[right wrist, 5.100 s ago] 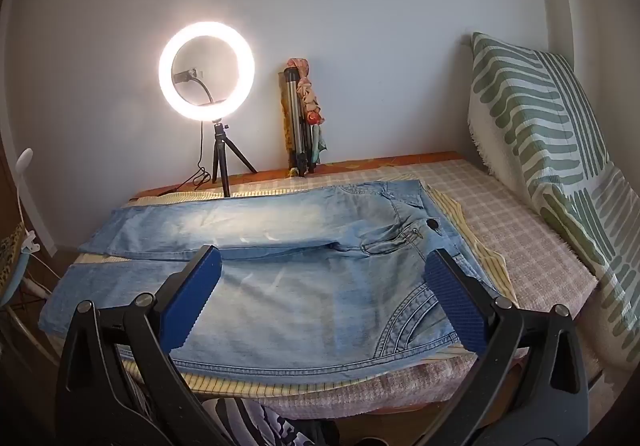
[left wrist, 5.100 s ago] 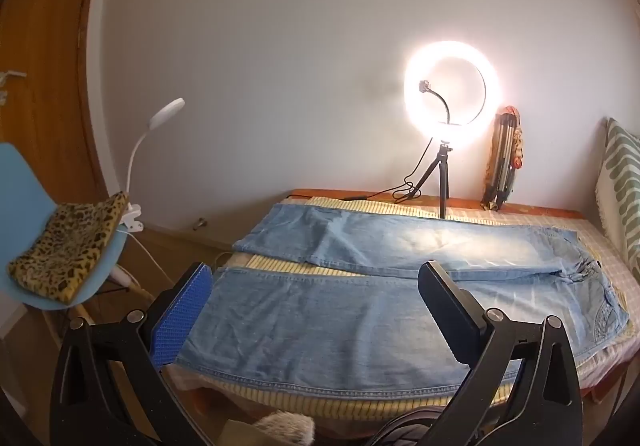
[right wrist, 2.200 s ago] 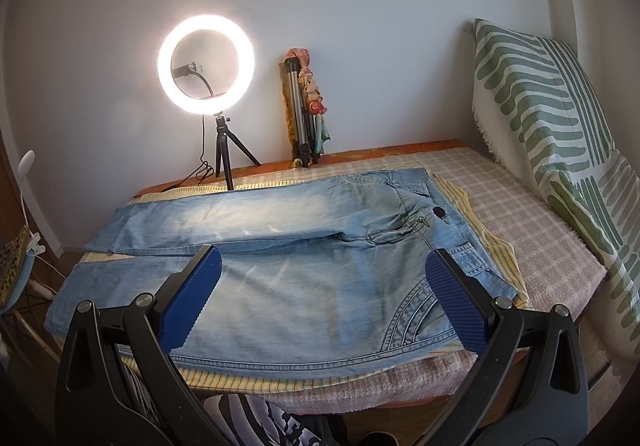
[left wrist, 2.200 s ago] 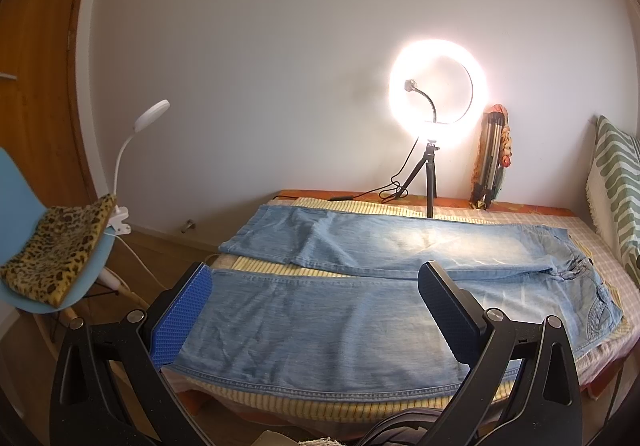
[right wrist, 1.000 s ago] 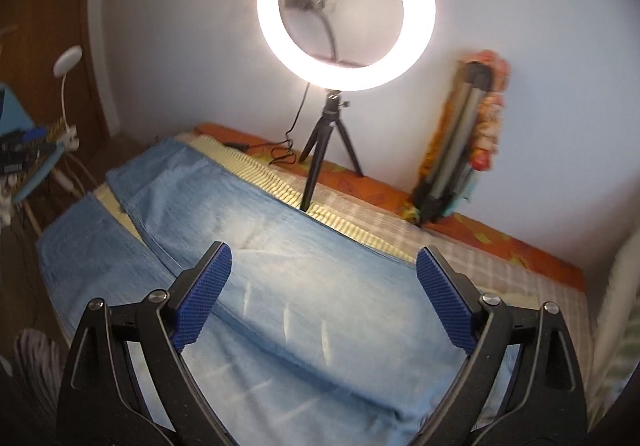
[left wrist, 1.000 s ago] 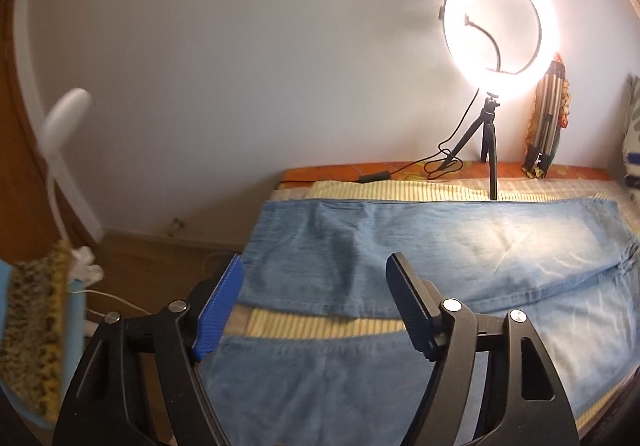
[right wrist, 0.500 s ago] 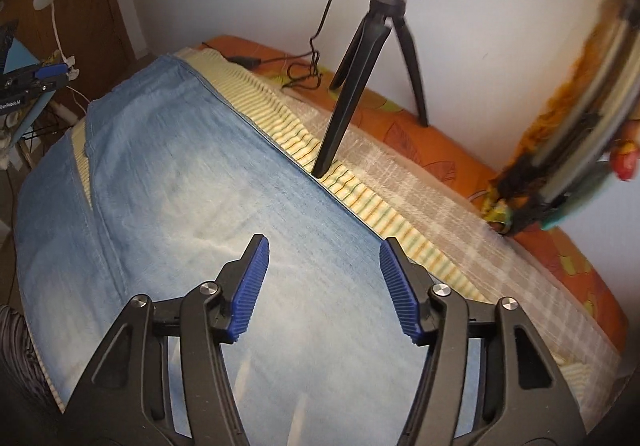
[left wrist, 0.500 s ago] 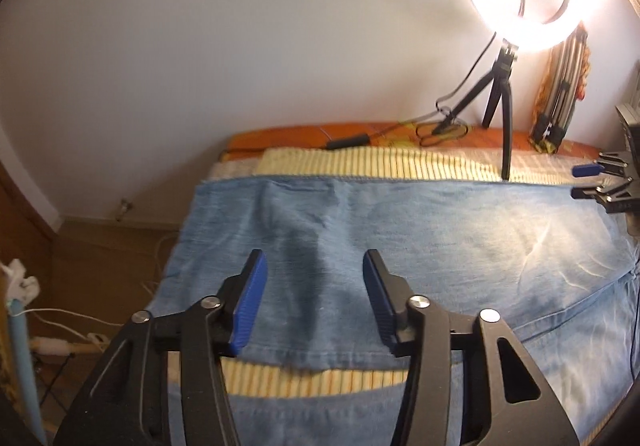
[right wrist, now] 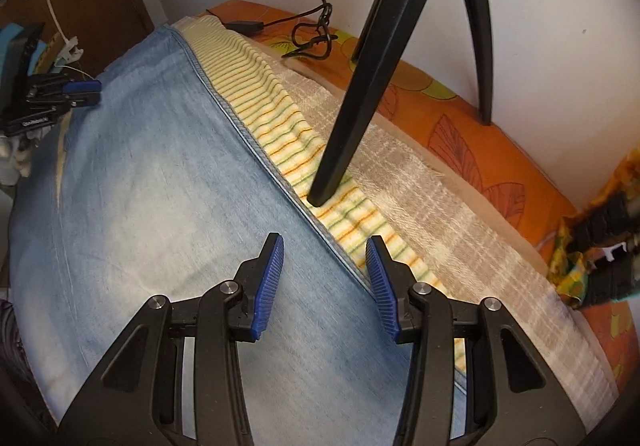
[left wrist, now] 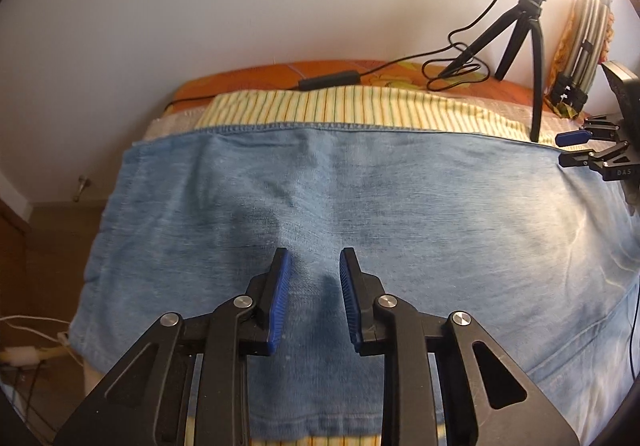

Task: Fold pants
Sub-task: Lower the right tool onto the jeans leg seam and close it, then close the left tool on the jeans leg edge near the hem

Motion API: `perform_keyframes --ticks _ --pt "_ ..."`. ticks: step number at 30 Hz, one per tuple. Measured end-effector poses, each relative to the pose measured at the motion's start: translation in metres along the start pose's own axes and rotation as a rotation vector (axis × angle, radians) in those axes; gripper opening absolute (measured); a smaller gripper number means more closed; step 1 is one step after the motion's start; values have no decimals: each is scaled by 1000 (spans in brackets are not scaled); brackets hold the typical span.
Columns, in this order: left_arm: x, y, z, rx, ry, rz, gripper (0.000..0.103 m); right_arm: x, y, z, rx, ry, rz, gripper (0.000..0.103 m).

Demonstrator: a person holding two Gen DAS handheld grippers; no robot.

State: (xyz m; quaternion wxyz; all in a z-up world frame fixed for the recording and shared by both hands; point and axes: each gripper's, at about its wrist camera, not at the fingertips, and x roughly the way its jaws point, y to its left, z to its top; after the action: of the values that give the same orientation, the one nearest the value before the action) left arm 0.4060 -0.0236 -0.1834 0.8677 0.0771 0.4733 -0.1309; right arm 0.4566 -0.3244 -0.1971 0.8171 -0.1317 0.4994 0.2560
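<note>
Light blue jeans (left wrist: pixel 360 198) lie flat on the bed, the far leg filling both views (right wrist: pixel 160 186). My left gripper (left wrist: pixel 312 270) hovers low over the far leg near its cuff end, jaws partly open and empty. My right gripper (right wrist: pixel 324 250) is partly open and empty, straddling the far leg's outer seam (right wrist: pixel 280 182) next to the striped sheet (right wrist: pixel 280 134). Each gripper shows in the other's view: the right one at the right edge (left wrist: pixel 576 148), the left one at the left edge (right wrist: pixel 80 92).
A ring light's black tripod (right wrist: pixel 372 66) stands on the bed just beyond the seam, also in the left wrist view (left wrist: pixel 524 38). Its cable (left wrist: pixel 400 66) runs along the orange mattress edge (right wrist: pixel 480 134). A folded tripod (left wrist: pixel 580 58) leans at the wall. The floor lies left (left wrist: pixel 40 246).
Both grippers have moved forward and down, close over the far pant leg. Both jaws have narrowed from wide open to partly open.
</note>
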Motion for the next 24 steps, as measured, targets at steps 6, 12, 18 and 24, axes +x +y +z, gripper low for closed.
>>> perform_keyframes --ticks 6,12,18,24 --pt "14 5 -1 -12 21 -11 23 9 5 1 -52 37 5 46" --pt "18 8 -1 -23 16 -25 24 8 7 -2 -58 15 -12 45" --pt "18 8 1 -26 27 -26 25 5 22 -1 -88 15 -80 16" --pt "9 22 12 -112 38 -32 61 -21 34 -5 -86 -25 -94 7"
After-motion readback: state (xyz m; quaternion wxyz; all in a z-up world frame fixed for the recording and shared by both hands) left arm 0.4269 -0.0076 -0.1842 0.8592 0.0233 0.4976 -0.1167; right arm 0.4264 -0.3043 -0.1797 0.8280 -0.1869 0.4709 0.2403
